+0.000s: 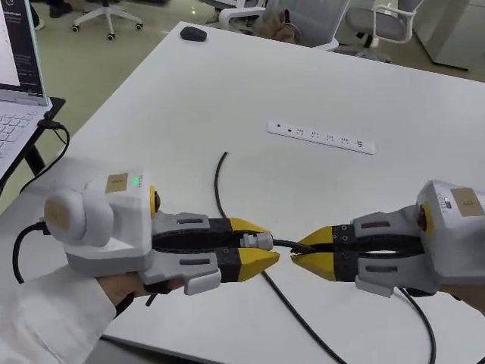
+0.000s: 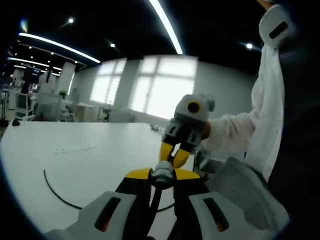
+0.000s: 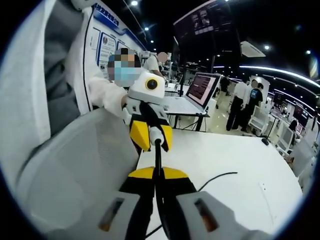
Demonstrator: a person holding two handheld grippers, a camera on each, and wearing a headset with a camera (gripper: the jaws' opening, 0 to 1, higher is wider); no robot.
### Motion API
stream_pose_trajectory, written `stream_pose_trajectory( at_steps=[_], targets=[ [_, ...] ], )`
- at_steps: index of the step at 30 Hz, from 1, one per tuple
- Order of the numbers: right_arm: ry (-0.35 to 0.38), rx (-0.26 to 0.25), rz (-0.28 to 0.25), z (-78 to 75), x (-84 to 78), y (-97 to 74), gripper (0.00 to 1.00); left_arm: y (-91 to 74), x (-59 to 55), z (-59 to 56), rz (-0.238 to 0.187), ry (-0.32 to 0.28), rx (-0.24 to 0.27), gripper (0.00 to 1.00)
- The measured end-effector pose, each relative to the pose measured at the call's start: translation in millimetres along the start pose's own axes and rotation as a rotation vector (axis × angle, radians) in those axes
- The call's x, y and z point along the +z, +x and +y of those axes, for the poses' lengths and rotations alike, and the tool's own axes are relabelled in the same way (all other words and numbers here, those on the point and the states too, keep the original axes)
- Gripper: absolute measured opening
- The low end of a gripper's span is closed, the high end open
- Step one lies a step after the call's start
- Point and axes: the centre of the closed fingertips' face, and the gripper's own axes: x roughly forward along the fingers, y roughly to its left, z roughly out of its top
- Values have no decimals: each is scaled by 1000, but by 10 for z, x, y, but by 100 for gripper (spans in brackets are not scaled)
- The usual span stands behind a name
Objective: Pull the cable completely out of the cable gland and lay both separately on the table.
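Over the white table [image 1: 364, 83] my two grippers face each other tip to tip. The left gripper [image 1: 267, 243] is shut on a small grey cable gland [image 1: 256, 240]. A short stretch of black cable [image 1: 285, 244] comes out of the gland and runs into the right gripper [image 1: 297, 252], which is shut on it. The rest of the cable lies in a curve on the table [image 1: 217, 189]. In the left gripper view the gland [image 2: 162, 172] sits between my yellow tips [image 2: 162, 176]. In the right gripper view the cable [image 3: 158, 156] runs from my tips [image 3: 156, 173] to the gland [image 3: 156, 135].
A white power strip [image 1: 320, 137] lies mid-table. A dark mouse [image 1: 192, 33] sits at the far edge. An open laptop [image 1: 15, 76] stands on a stand to the left. A grey mesh chair [image 3: 75, 165] is close below. People stand in the background.
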Motion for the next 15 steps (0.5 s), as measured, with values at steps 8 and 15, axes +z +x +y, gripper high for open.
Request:
stream_pose_trajectory(
  at_steps=[8,15],
  targets=[
    [37,-31,-24,-87,-2,-117,2,-63,64,106,-33,-15,34,17],
    [78,-27,17,-49,-174,-137,4,3,-23,42,15,22,16,17]
  ],
)
